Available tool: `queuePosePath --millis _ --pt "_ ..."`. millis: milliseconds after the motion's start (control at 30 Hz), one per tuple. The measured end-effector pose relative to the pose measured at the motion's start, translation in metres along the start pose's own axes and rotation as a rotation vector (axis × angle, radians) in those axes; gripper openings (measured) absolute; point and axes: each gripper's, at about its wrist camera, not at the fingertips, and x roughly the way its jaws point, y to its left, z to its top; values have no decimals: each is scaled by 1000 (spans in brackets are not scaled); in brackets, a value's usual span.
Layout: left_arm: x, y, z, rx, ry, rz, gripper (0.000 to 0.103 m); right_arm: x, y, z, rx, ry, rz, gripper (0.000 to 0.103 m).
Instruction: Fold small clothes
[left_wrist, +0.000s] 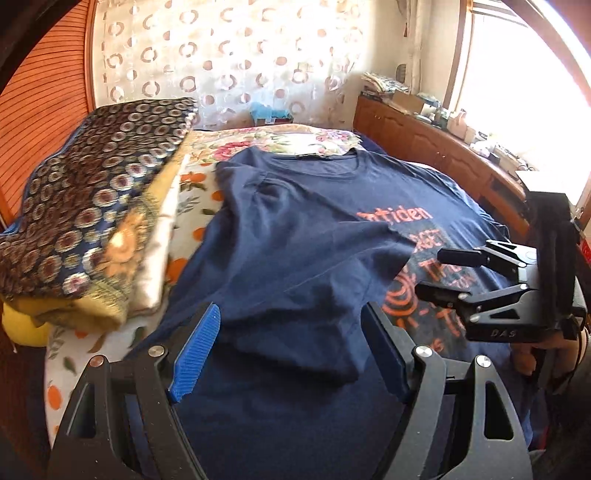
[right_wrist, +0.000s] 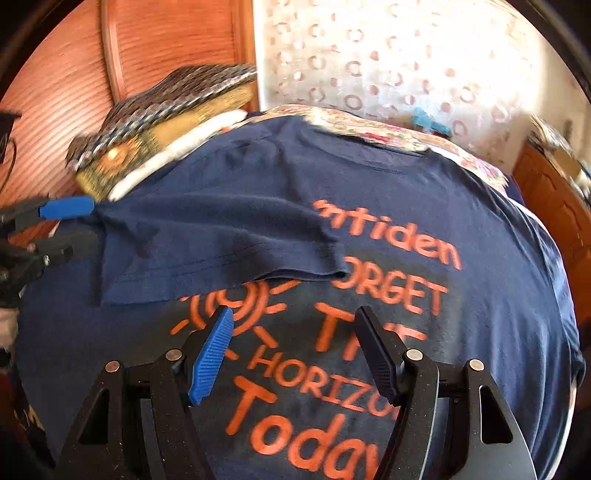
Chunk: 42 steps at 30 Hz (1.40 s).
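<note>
Navy shirt lies on the bed with one sleeve folded in

Navy T-shirt (left_wrist: 295, 229) lies spread flat on a flowered bedsheet (left_wrist: 192, 192), collar at the far end, orange lettering facing up. Its left sleeve (right_wrist: 221, 243) is folded inward across the chest, its hem resting over the start of the print.

Left gripper (left_wrist: 291, 354) hovers over the near left part of the shirt, its blue and black fingers standing well apart with only fabric below them, nothing pinched. In the right wrist view its tips sit just beside the folded sleeve's outer edge.

Right gripper (right_wrist: 295, 354) hangs above the printed sun and words, jaws likewise spread and empty.

A stack of folded patterned blankets (left_wrist: 92, 221) sits on the far left of the bed, against an orange wooden headboard (left_wrist: 48, 110).
</note>
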Motion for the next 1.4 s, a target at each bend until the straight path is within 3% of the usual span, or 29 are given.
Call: queuePosePath --millis 167,400,667,867,1000,1133,1200,1267,1333,1400 --pt "15 -15 0 30 32 -9 79 -34 -35 -3 59 -72 -33 70" --pt "35 -28 0 62 86 -5 79 -95 -124 -13 156 -137 -146 70" --pt "47 -39 -4 114 114 51 81 -122 -223 -61 319 -66 -268 70" --pt "48 -40 -4 120 116 57 82 -114 -246 -92 354 20 -278 70" --pt "48 -39 -3 121 116 59 82 -103 -255 -93 378 38 -250 70" --pt "48 -39 -4 120 116 60 82 -99 -267 -85 405 10 -204 57" --pt "48 -40 -4 121 115 61 82 -102 -271 -87 421 -4 -183 45" --pt "48 -39 -4 120 115 60 82 -99 -272 -87 429 -21 -164 19" --pt "48 -40 -4 120 115 60 82 -100 -273 -86 411 -36 -172 6" --pt "48 -39 -4 120 115 60 82 -105 -269 -84 381 -68 -214 4"
